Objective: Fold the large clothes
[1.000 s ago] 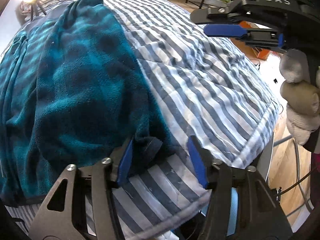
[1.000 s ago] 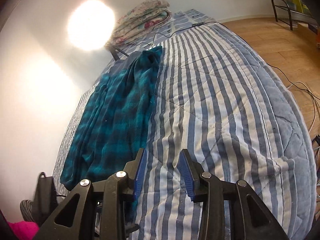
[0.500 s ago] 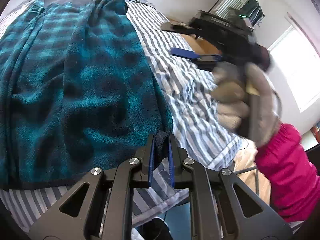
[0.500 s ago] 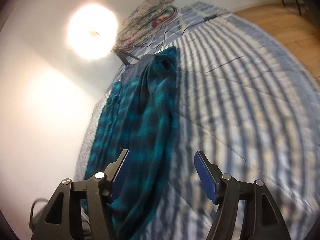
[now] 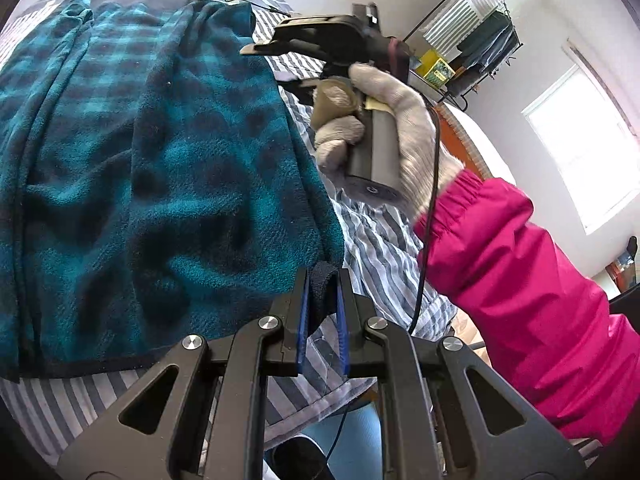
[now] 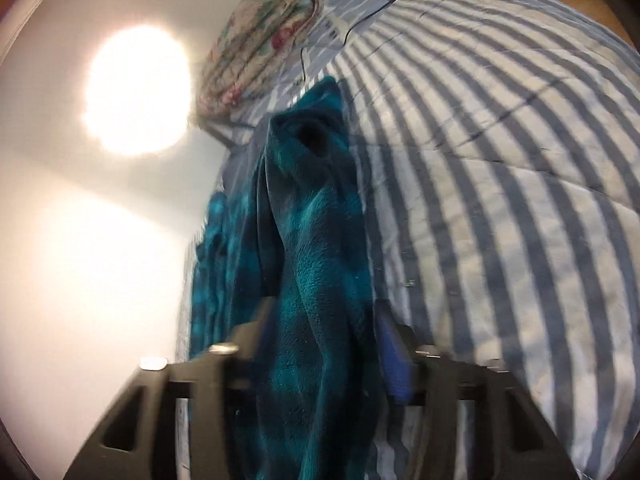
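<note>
A teal and dark-blue checked fleece garment (image 5: 160,168) lies spread on a bed covered with a grey-and-white striped quilt (image 5: 384,240), along the quilt's wall side. The left gripper (image 5: 322,308) is closed on the garment's black-trimmed corner at the near end of the quilt, the dark hem pinched between its blue pads (image 5: 304,320). The right gripper (image 6: 320,344), held in a hand wearing a pale knitted glove (image 5: 384,120) with a bright pink sleeve (image 5: 532,272) behind it, sits above the garment's quilt-side edge. In the blurred right wrist view its jaws stand spread wide, with a raised ridge of the garment between them. A folded floral blanket (image 6: 260,40) rests at the quilt's far end.
</note>
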A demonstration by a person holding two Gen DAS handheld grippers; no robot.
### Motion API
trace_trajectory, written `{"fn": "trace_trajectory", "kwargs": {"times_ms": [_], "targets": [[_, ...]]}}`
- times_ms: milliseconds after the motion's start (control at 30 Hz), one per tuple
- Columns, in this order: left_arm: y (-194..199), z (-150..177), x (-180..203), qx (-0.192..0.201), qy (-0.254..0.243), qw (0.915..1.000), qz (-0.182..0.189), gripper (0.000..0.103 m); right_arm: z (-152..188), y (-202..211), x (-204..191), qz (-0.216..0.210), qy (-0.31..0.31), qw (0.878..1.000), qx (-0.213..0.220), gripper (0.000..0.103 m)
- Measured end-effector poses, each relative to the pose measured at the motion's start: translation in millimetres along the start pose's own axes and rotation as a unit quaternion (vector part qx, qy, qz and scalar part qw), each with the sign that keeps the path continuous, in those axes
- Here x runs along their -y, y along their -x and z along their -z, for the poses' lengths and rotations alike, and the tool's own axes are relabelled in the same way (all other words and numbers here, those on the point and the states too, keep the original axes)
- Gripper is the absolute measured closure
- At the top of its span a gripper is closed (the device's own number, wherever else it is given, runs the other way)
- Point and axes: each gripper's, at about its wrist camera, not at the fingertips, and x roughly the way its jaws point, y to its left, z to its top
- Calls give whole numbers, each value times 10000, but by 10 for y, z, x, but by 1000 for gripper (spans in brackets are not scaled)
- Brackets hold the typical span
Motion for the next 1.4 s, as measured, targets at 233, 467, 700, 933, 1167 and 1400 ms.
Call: {"fn": "trace_trajectory", "kwargs": {"times_ms": [233, 467, 700, 933, 1167, 1400], "targets": [[212, 7, -137, 218, 201, 9995, 128, 93, -38, -33, -436, 497, 317, 9983, -4, 96], [501, 74, -409, 536, 584, 9964, 305, 93, -27, -87, -1181, 1268, 1116, 9856, 85, 97], [770, 168, -716, 824, 827, 9929, 218, 93, 77, -430, -1757, 1730, 1745, 9693, -75, 98], [876, 295, -1071, 882, 1193, 9889, -46, 93, 283, -1031, -2144, 1963, 2386, 9503, -391, 98], [971, 412, -1285, 889, 1314, 9866, -383, 93, 560, -1624, -2259, 2190, 2777, 9325, -731, 98], [1072, 497, -1249, 848, 1228, 9867, -637, 93, 627, -1811, -2123, 2233, 2766, 9310, -824, 98]]}}
